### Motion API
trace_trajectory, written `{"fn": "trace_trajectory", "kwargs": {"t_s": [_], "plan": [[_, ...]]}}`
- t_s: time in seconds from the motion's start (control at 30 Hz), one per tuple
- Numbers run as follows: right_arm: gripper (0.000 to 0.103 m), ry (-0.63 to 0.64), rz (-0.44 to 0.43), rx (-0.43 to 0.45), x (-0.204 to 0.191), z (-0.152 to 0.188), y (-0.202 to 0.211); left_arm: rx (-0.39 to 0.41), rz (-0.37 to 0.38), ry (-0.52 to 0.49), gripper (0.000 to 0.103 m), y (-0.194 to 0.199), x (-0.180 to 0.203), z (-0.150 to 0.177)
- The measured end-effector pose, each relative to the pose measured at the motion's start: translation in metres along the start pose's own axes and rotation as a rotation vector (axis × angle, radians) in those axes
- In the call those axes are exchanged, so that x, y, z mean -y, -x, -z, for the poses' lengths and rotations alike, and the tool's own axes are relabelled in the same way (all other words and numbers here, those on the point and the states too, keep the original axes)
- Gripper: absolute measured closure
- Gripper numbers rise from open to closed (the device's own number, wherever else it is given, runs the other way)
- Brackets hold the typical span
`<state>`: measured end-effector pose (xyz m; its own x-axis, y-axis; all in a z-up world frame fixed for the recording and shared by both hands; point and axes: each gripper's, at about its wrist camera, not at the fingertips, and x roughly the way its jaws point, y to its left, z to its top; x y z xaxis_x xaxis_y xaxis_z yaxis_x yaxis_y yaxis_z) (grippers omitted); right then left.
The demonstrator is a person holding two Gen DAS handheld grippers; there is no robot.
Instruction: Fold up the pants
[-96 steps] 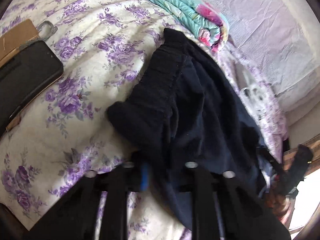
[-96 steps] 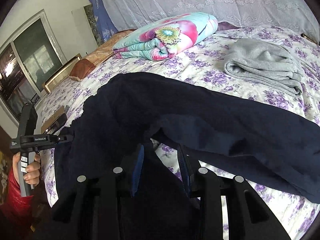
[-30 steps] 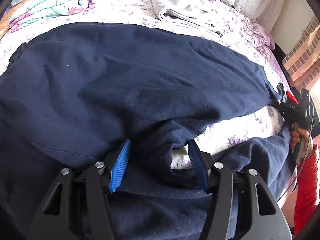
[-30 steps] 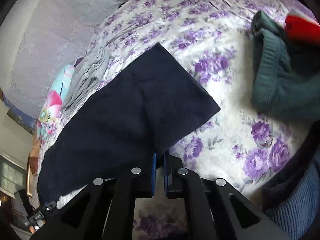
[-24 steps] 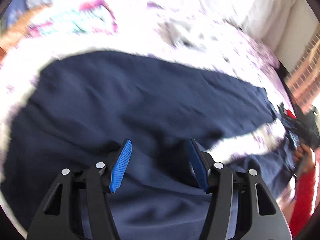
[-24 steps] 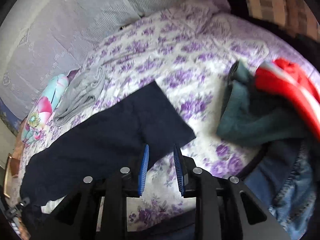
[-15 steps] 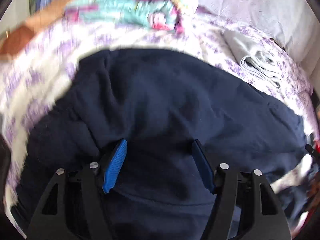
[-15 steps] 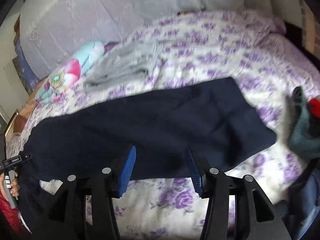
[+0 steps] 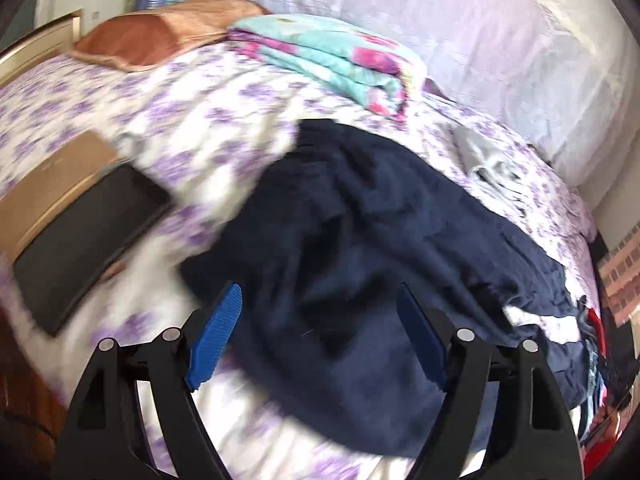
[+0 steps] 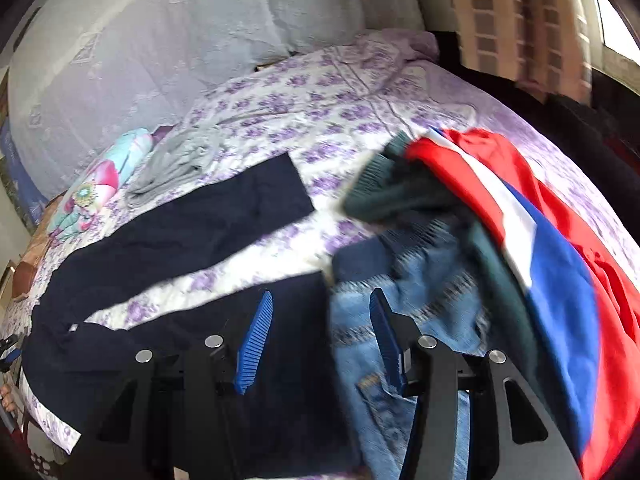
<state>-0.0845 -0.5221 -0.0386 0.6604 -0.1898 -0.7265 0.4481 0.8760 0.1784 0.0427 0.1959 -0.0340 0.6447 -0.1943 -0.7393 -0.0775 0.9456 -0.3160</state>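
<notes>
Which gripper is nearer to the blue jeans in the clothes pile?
Right. The right gripper hangs open directly over the edge of the blue jeans. The left gripper is open over the navy pants at their waist end, across the bed.

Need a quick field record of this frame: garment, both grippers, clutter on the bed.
garment: dark navy pants spread on the purple floral bedsheet, legs apart
left gripper: open, over the waist end, holding nothing
right gripper: open, over the near leg's cuff
beside cuff: blue denim jeans, red-white-blue garment
far side: folded grey garment, folded teal floral blanket
blur: both views
</notes>
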Motion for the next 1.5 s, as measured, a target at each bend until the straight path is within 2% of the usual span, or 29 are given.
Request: {"fn": "trace_trajectory", "kwargs": {"t_s": [0.07,0.13,0.23,0.33,0.43,0.47,0.53,0.6,0.63,0.7,0.73,0.77,0.83,0.93,1.07,1.17,1.27,1.3,1.33,1.4,1.43,1.5], "plan": [[0.052,-0.036,-0.007,-0.004,0.006,0.004,-0.009,0.02,-0.02,0.053,0.026,0.013,-0.021,0.011],[0.051,-0.014,-0.001,0.024,-0.001,0.002,-0.012,0.01,-0.008,0.139,0.026,0.015,-0.04,0.022],[0.051,0.074,-0.018,0.122,-0.021,-0.008,-0.003,-0.031,0.013,0.208,0.026,0.014,-0.059,0.035],[0.051,0.173,-0.092,0.079,-0.043,-0.012,-0.01,-0.046,0.05,0.206,0.026,0.01,-0.054,0.04],[0.051,0.291,-0.092,0.002,-0.07,-0.003,-0.033,-0.058,0.045,0.18,0.024,0.0,-0.042,0.04],[0.052,0.333,-0.08,-0.033,-0.077,0.002,-0.042,-0.064,0.039,0.174,0.019,-0.005,-0.038,0.038],[0.053,0.387,0.001,-0.121,-0.082,0.009,-0.07,-0.071,0.006,0.167,0.015,-0.018,-0.031,0.035],[0.053,0.402,0.024,-0.11,-0.081,0.005,-0.079,-0.074,-0.035,0.153,0.015,-0.028,-0.025,0.03],[0.057,0.382,0.044,-0.104,-0.08,0.0,-0.078,-0.072,-0.056,0.135,0.015,-0.031,-0.022,0.028],[0.058,0.353,0.12,-0.044,-0.081,-0.01,-0.068,-0.07,-0.093,0.102,0.014,-0.036,-0.014,0.027],[0.062,0.313,0.097,-0.022,-0.082,-0.014,-0.06,-0.063,-0.096,0.094,0.014,-0.036,-0.013,0.028],[0.064,0.266,0.016,-0.007,-0.086,-0.017,-0.051,-0.059,-0.09,0.091,0.014,-0.035,-0.012,0.028],[0.064,0.268,-0.213,-0.024,-0.117,-0.018,-0.038,-0.049,-0.061,0.104,0.014,-0.032,-0.016,0.03],[0.064,0.48,-0.384,-0.043,-0.205,-0.002,-0.035,-0.039,-0.025,0.13,0.015,-0.031,-0.023,0.029],[0.064,0.753,-0.558,-0.098,-0.316,0.033,-0.041,-0.025,-0.043,0.136,0.03,-0.031,-0.026,0.029],[0.064,0.914,-0.615,-0.107,-0.375,0.059,-0.044,-0.024,-0.039,0.153,0.032,-0.031,-0.028,0.028],[0.067,0.999,-0.596,-0.126,-0.411,0.073,-0.055,-0.024,-0.032,0.153,0.034,-0.032,-0.028,0.027],[0.071,0.994,-0.594,-0.147,-0.416,0.072,-0.062,-0.025,-0.032,0.15,0.035,-0.032,-0.027,0.026],[0.085,0.975,-0.611,-0.183,-0.419,0.069,-0.069,-0.024,-0.029,0.149,0.035,-0.033,-0.028,0.026],[0.096,0.916,-0.658,-0.264,-0.42,0.065,-0.08,-0.024,-0.017,0.157,0.035,-0.033,-0.029,0.025],[0.101,0.9,-0.657,-0.283,-0.421,0.063,-0.084,-0.025,-0.007,0.162,0.035,-0.033,-0.03,0.024],[0.101,0.882,-0.657,-0.28,-0.42,0.061,-0.087,-0.028,0.0,0.165,0.035,-0.036,-0.032,0.022]]}}
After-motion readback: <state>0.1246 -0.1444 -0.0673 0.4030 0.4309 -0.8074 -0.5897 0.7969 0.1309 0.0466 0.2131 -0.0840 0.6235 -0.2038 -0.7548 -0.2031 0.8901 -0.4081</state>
